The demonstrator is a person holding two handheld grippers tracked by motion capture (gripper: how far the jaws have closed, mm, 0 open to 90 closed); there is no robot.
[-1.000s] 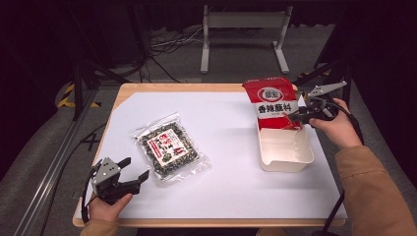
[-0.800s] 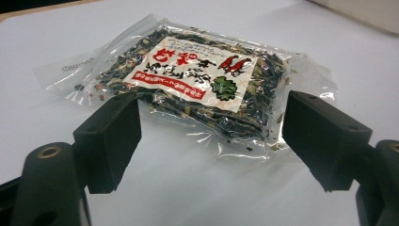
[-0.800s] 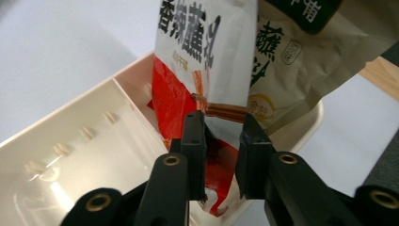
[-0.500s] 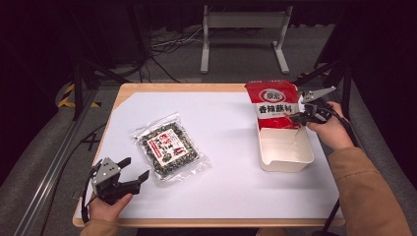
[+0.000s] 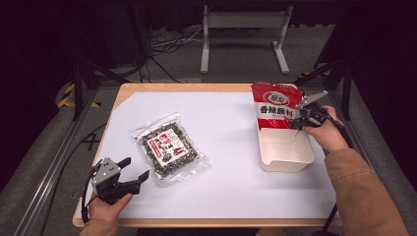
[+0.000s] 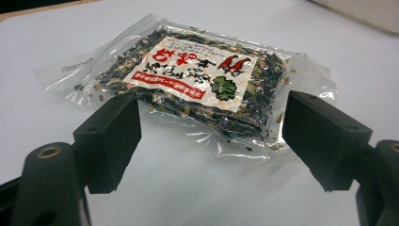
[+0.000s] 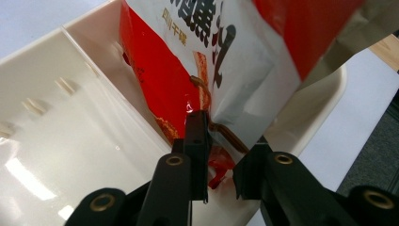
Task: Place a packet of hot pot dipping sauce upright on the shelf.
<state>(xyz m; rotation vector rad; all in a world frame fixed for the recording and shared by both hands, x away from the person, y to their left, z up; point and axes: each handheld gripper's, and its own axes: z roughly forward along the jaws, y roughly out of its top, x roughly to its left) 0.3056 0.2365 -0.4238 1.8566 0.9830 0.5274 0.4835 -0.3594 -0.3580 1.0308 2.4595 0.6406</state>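
— Dark studio floor with cables and a metal stand beyond; white-covered worktop (image 5: 226, 123) in front. Anything changed over the last second?

— Right gripper (image 5: 301, 117) has just been closing: fingers wide a second ago, now pinched on the lower right edge of the red snack bag (image 5: 275, 105), foil squeezed between the pads in the right gripper view (image 7: 221, 136). Bag leaned more to the right before, stands straighter now, bottom end down inside the far part of the white plastic tray (image 5: 285, 157).

— Meaning for the job?

— Probably a firm grip gained, so bag ready to be settled flat into the tray or lifted out; cannot tell which.

— Tray contents?

— Just the bag's lower end; near part bare, glossy.

— Left side?

— Left gripper (image 5: 129, 169) at the near left corner, no shift from a second ago, fingers (image 6: 110, 141) spread, holding nothing. Clear packet of dried seaweed (image 5: 169, 147) flat on the worktop just beyond them, untouched, well apart from the tray.
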